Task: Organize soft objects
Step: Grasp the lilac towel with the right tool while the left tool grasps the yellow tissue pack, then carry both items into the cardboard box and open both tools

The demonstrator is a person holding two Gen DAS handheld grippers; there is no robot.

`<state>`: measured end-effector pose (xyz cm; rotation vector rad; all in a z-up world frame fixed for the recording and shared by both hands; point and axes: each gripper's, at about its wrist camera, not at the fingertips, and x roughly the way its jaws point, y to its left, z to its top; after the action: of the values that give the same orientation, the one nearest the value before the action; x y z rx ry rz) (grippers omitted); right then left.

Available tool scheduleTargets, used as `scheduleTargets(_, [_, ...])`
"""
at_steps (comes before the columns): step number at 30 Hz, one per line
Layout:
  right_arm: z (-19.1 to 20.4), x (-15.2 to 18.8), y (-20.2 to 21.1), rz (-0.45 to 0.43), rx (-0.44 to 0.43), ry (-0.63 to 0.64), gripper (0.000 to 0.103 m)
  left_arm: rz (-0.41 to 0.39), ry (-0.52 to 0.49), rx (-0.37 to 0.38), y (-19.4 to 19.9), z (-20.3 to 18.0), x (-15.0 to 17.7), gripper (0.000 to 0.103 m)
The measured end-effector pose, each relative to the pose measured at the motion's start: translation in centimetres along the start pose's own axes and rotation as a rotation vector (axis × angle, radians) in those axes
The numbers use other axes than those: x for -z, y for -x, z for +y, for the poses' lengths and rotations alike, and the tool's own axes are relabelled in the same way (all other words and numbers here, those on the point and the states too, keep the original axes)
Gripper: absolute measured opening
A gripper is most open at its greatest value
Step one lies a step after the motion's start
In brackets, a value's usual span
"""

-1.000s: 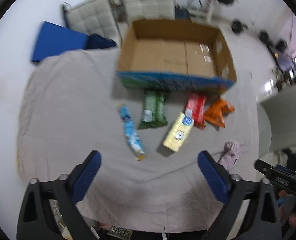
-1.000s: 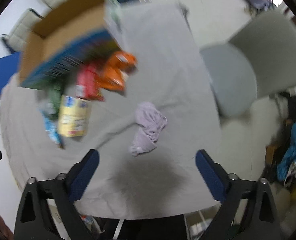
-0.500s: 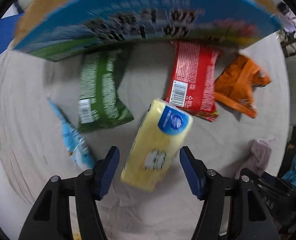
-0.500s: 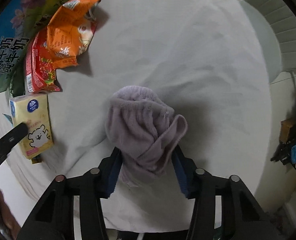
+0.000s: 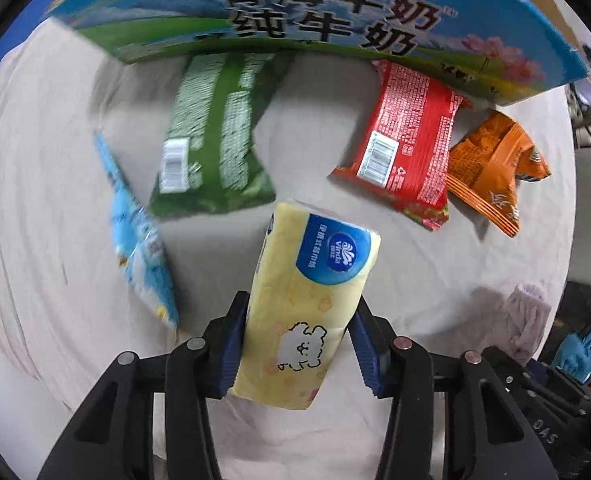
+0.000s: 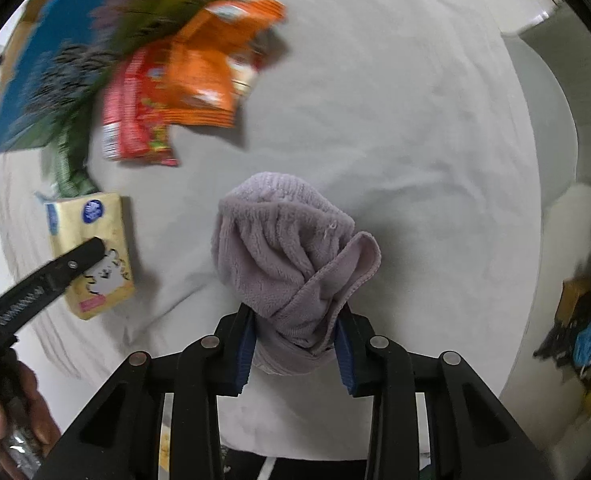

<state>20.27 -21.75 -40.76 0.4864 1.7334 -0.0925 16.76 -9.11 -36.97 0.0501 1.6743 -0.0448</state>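
Note:
My left gripper (image 5: 297, 342) is shut on a yellow tissue pack (image 5: 307, 300) with a blue label. The pack also shows in the right wrist view (image 6: 91, 248), with the left gripper's black arm across it. My right gripper (image 6: 295, 346) is shut on a crumpled lilac towel (image 6: 287, 248) on the grey cloth; the towel also shows at the right edge of the left wrist view (image 5: 525, 320). A blue-and-green cardboard box (image 5: 315, 12) stands just beyond.
Between the pack and the box lie a green snack bag (image 5: 215, 136), a red bag (image 5: 407, 144), an orange bag (image 5: 495, 168) and a light blue packet (image 5: 139, 236). A grey cloth (image 6: 395, 120) covers the table. A grey chair (image 6: 543, 92) stands at the right.
Both grippers came down from high above the table and closed: the left on the tissue pack, the right on the lilac towel. The left jaws narrowed further in the last half second.

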Motion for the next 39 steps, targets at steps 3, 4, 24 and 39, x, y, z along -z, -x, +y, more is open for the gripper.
scheduleTargets(3, [1.5, 1.1, 2.8, -0.018, -0.007, 0.069, 0.036, -0.029, 0.042, 0.023, 1.9, 0.7, 2.0, 0.045])
scheduleTargets(4, [1.9, 1.0, 3.7, -0.024, -0.012, 0.09, 0.036, -0.043, 0.053, 0.04, 3.0, 1.0, 2.5, 0.045])
scheduleTargets(24, [13.0, -14.1, 20.4, -0.221, 0.039, 0.237, 0.036, -0.205, 0.033, 0.273, 18.1, 1.2, -15.0, 0.044])
scheduleTargets(39, [15.7, -29.3, 8.9, -0.106, 0.115, 0.2, 0.036, 0.028, 0.038, 0.352, 6.6, 0.4, -30.8, 0.044])
